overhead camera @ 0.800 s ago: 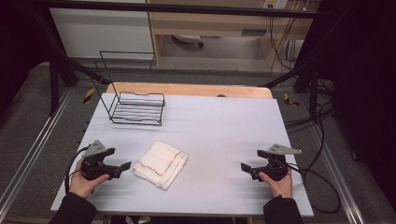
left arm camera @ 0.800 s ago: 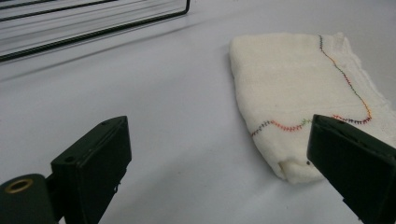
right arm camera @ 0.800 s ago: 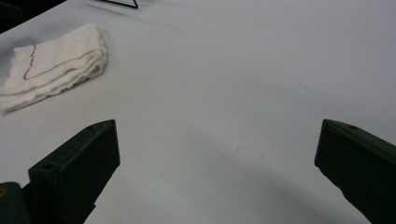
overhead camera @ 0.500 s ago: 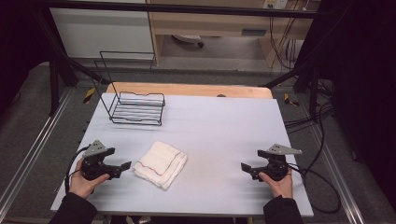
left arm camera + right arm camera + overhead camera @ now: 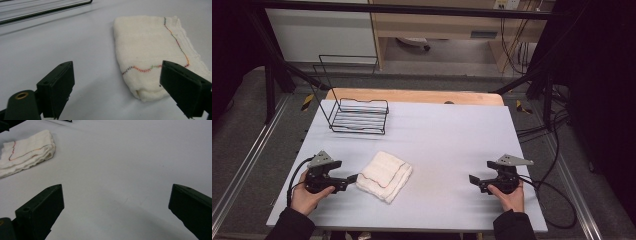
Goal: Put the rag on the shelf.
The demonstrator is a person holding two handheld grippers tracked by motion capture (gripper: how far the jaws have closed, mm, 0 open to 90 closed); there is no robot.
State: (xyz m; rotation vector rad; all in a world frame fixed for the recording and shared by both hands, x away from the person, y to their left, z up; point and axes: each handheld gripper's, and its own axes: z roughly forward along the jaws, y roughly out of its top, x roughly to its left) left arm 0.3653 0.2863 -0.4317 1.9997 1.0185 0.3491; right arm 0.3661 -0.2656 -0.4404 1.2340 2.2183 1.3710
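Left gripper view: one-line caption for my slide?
Open left gripper facing a folded cream cloth with multicoloured stitching on the grey table.

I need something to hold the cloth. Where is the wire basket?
High view: the wire basket stands at the table's far left, beyond the folded cloth.

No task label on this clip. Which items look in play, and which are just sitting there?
Likely in play:
- folded cream cloth with coloured stitching, just ahead of the open left gripper
- open right gripper, holding nothing

Probably idle:
- black wire basket, at the table's far left
- wooden board along the far edge
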